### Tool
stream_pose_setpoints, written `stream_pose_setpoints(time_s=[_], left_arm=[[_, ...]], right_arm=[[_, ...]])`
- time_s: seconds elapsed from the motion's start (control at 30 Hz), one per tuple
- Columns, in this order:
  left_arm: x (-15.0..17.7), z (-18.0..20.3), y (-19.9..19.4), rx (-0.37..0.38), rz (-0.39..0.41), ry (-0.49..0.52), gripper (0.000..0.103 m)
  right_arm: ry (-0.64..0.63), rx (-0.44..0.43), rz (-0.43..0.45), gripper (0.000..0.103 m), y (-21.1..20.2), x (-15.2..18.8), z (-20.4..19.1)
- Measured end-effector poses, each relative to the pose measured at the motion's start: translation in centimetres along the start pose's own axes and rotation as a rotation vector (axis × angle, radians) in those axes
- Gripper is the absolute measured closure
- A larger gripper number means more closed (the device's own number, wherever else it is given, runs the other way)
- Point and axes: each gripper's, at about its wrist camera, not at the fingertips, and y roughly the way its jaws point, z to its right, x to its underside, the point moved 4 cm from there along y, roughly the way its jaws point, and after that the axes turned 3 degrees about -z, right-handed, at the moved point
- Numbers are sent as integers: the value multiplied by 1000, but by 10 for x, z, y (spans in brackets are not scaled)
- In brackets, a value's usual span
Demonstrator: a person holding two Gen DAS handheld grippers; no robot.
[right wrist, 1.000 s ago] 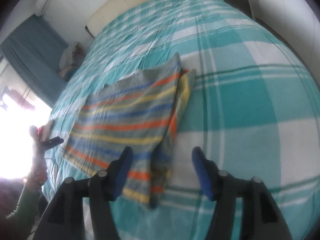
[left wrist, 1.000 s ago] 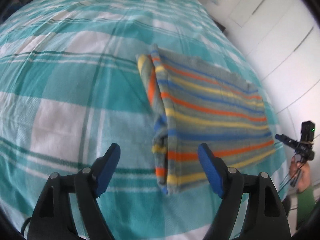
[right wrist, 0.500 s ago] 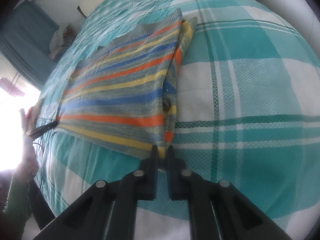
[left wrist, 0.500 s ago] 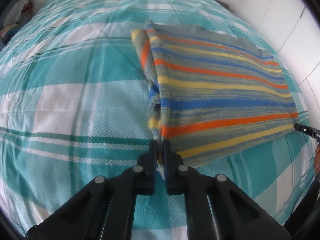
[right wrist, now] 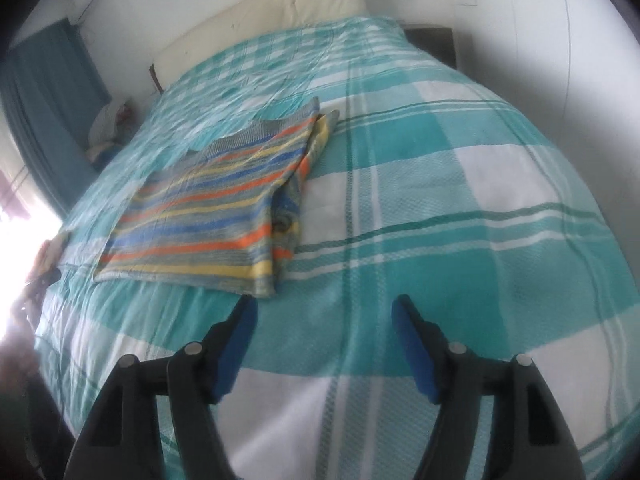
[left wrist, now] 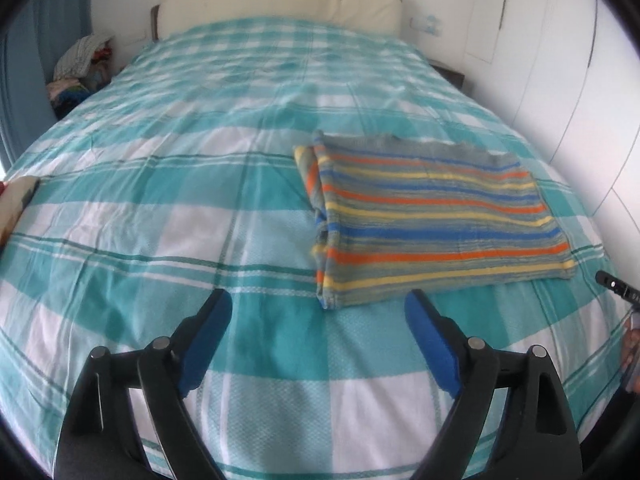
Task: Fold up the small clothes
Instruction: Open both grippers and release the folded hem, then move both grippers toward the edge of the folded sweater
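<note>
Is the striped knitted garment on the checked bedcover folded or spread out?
Folded. The striped knitted garment lies flat as a neat rectangle on the checked bedcover, with a second layer peeking out along one edge.

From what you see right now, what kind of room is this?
Most likely a bedroom: a large bed with a checked cover, a cream headboard, and white wardrobe doors beside it.

Beside the bed, the heap of clothes near the headboard is too small to sort out. The bed's foot runs off the lower frame edge. At its right side, a hand holding a dark tool is cropped.
</note>
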Motion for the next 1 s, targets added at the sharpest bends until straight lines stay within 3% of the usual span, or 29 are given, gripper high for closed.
stream_pose_setpoints(time_s=[0.13, 0.37, 0.73, 1.0], left_arm=[[-4, 25, -6, 23, 43, 6, 11], [-2, 73, 15, -24, 80, 64, 9], [34, 93, 83, -80, -51, 63, 8], [37, 95, 83, -99, -46, 66, 4]], right_arm=[[28, 29, 61, 34, -5, 7, 7], [8, 50, 100, 29, -10, 5, 5], [13, 37, 102, 29, -10, 9, 6], [13, 21, 91, 29, -7, 10, 3]])
